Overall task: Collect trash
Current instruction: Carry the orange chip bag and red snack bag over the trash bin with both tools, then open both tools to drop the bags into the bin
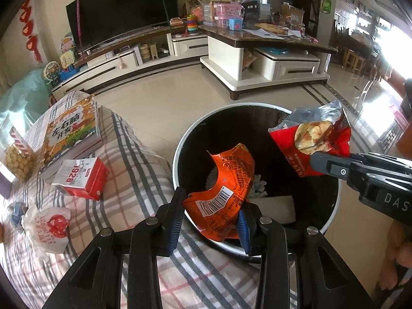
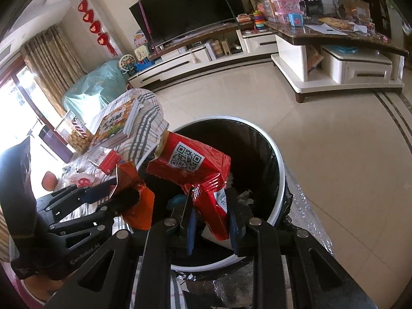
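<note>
Left gripper (image 1: 212, 221) clamped on orange snack wrapper (image 1: 226, 182) over the bin's 7 o'clock rim, right gripper (image 2: 211, 221) pinching red snack bag (image 2: 198, 164) at 3 o'clock, black-lined trash bin (image 1: 180, 139) below both, red 1928 carton (image 1: 82, 177) on plaid cloth (image 1: 144, 164) at 9 o'clock.

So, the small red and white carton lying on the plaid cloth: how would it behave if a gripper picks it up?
The red and white carton looks dented at its top, so it is probably empty, light and easily crushed. Its flat sides make rolling unlikely.
</note>
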### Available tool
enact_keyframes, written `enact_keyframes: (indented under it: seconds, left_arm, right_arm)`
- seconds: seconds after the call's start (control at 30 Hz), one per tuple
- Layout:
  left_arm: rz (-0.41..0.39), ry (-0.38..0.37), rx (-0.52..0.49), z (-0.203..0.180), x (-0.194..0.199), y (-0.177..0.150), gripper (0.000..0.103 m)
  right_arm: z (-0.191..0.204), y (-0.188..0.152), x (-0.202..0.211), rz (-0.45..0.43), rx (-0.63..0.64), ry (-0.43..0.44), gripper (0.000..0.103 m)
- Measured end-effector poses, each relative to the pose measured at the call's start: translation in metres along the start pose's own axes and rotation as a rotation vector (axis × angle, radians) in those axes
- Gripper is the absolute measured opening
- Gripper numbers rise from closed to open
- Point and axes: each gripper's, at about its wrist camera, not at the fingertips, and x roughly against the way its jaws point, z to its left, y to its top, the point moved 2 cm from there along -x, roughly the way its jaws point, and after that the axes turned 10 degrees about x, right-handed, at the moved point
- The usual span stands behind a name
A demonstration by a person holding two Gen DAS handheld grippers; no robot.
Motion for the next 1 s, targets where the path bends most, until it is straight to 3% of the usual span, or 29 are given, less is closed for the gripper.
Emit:
enact_keyframes:
  seconds: [0.57, 0.63, 0.7, 0.77, 0.83, 1.0]
  left_arm:
    - [0.029, 0.004, -0.014, -0.009, -0.018, 0.011, 0.039]
    - [0.028, 0.007, -0.012, -0.009, -0.018, 0.011, 0.049]
    - [0.028, 0.01, -0.013, -0.009, -0.017, 0.011, 0.055]
    - [0.027, 0.015, -0.014, -0.008, -0.016, 0.009, 0.06]
    - [0.024, 0.028, -0.007, -0.006, -0.015, 0.008, 0.071]
    - [0.004, 0.02, 0.005, 0.0, -0.004, 0.003, 0.072]
  right_arm:
    - [-0.007, 0.003, -0.007, 0.019, -0.011, -0.01, 0.025]
    - [-0.007, 0.004, -0.007, 0.02, -0.011, -0.011, 0.026]
    - [-0.009, 0.004, -0.008, 0.027, -0.014, -0.008, 0.03]
    - [-0.009, 0.003, -0.008, 0.028, -0.02, -0.007, 0.041]
    - [-0.01, 0.003, -0.007, 0.024, -0.024, -0.006, 0.045]
    - [-0.008, 0.004, -0.001, 0.011, -0.026, -0.007, 0.057]
